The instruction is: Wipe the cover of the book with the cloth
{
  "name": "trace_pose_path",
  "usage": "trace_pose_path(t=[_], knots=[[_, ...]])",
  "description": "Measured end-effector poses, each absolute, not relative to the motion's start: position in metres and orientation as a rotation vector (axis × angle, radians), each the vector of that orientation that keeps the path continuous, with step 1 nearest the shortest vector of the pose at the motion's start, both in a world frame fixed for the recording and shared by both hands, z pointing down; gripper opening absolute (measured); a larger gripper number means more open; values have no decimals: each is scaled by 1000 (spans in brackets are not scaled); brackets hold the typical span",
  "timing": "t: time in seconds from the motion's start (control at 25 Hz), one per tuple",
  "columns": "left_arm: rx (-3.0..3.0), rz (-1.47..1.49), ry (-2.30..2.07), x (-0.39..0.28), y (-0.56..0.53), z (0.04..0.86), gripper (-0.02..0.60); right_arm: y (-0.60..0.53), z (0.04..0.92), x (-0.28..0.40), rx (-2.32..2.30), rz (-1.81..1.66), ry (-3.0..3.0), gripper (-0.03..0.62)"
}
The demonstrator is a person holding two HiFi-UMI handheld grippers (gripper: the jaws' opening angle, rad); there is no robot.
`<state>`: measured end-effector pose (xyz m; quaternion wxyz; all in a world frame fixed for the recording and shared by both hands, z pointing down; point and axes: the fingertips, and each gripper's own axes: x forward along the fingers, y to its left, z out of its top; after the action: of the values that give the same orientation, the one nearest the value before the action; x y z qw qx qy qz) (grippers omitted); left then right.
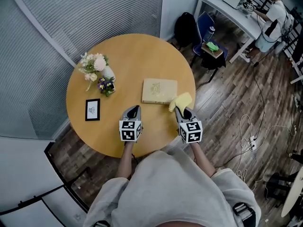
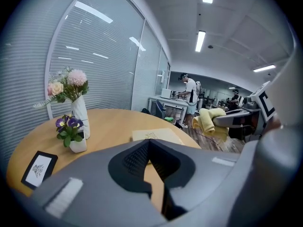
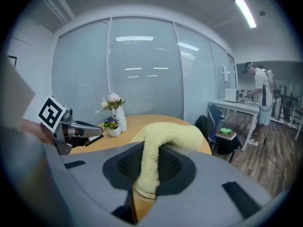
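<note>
A tan book (image 1: 159, 91) lies flat on the round wooden table (image 1: 128, 56), right of centre; it also shows in the left gripper view, as the book (image 2: 156, 135). My right gripper (image 1: 183, 111) is shut on a yellow cloth (image 1: 181, 100), which hangs over the book's near right corner. In the right gripper view the cloth (image 3: 175, 131) bulges out of the right gripper (image 3: 154, 150). My left gripper (image 1: 133, 111) hovers just short of the book's near left edge, shut and holding nothing. Its jaws meet in the left gripper (image 2: 150, 148).
A white vase of pink flowers (image 1: 97, 65), a small pot of purple flowers (image 1: 106, 85) and a black framed picture (image 1: 93, 109) stand on the table's left side. A chair with a bag (image 1: 208, 46), a desk (image 1: 227, 4) and floor cables (image 1: 246, 131) lie to the right.
</note>
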<state>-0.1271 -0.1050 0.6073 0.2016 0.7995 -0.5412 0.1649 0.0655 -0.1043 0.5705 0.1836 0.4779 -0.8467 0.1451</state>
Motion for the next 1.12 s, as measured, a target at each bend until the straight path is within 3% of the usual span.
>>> trace_pose_path(t=[1.12], knots=[[2158, 472, -1374, -152, -148, 667, 6, -163, 595, 4, 1283, 412, -2314, 63]])
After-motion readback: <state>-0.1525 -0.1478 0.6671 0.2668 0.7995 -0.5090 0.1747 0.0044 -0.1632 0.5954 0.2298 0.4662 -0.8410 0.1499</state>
